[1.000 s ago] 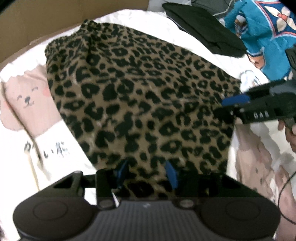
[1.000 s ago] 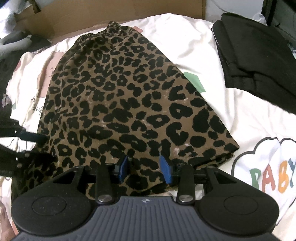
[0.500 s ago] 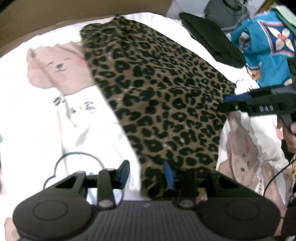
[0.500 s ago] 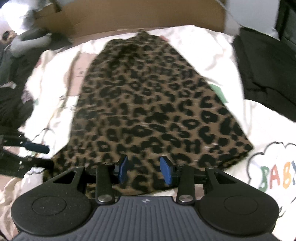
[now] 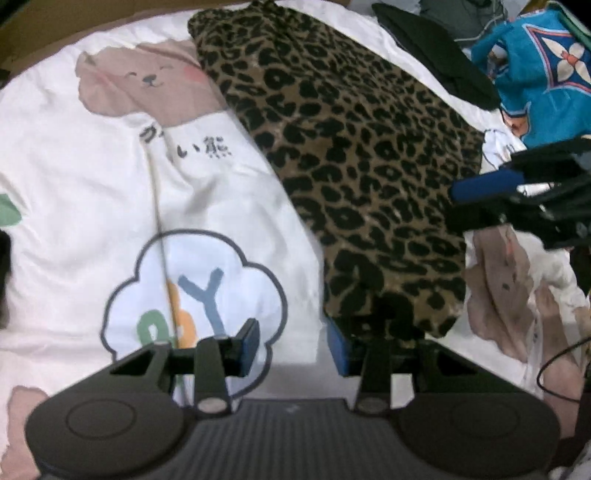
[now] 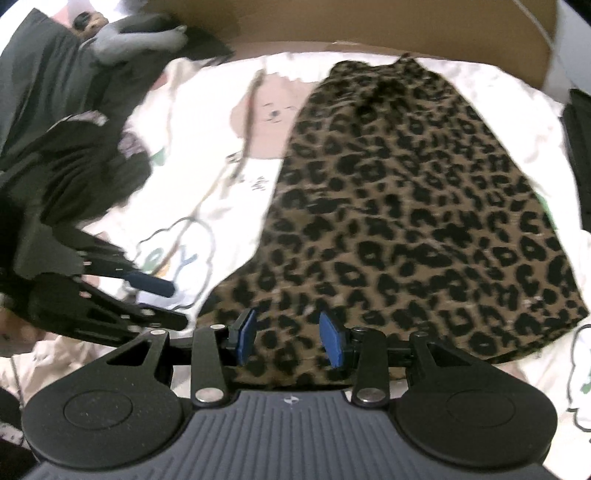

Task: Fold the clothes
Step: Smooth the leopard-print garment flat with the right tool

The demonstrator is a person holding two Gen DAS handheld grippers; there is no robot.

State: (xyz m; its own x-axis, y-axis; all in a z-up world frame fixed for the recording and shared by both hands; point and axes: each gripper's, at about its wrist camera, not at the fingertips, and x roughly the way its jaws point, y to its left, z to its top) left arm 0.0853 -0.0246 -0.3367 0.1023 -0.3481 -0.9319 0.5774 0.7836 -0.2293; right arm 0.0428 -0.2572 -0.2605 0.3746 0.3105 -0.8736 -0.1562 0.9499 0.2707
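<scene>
Right, we have the leopard-print garment (image 6: pixel 413 206) lying flat on the bed sheet (image 5: pixel 110 184), narrow gathered end far from us, wide hem close to both tools. Our right gripper (image 6: pixel 288 338) hangs over the near hem with its fingers spread apart, leopard cloth showing in the gap but nothing pinched. Our left gripper (image 5: pixel 295 345) sits at the garment's near left corner, fingers likewise well apart; the right-hand one lies against the cloth's edge, the other over bare sheet, and no cloth is caught between them.

We judge that the garment lies as one long, smooth panel; whether it is already halved lengthwise or spread single, we cannot tell from here. If a fold comes next, we want both tools biting the hem at matching spots, every layer taken together, so the edge travels level and lands square on the far end. The cloth looks soft and limp, so a lopsided lift would likely drag it skew.

Around us: a black garment (image 5: pixel 436 55) lies past the far right side, well apart, and a bright blue printed cloth (image 5: pixel 546 70) beyond that. Dark clothes (image 6: pixel 55 129) and a grey stuffed toy (image 6: pixel 136 33) are heaped off to the left, near the left tool. A brown cardboard wall (image 6: pixel 369 22) backs the bed. Nothing lies on the leopard cloth itself, but the dark heap crowds the left hand's elbow room.
</scene>
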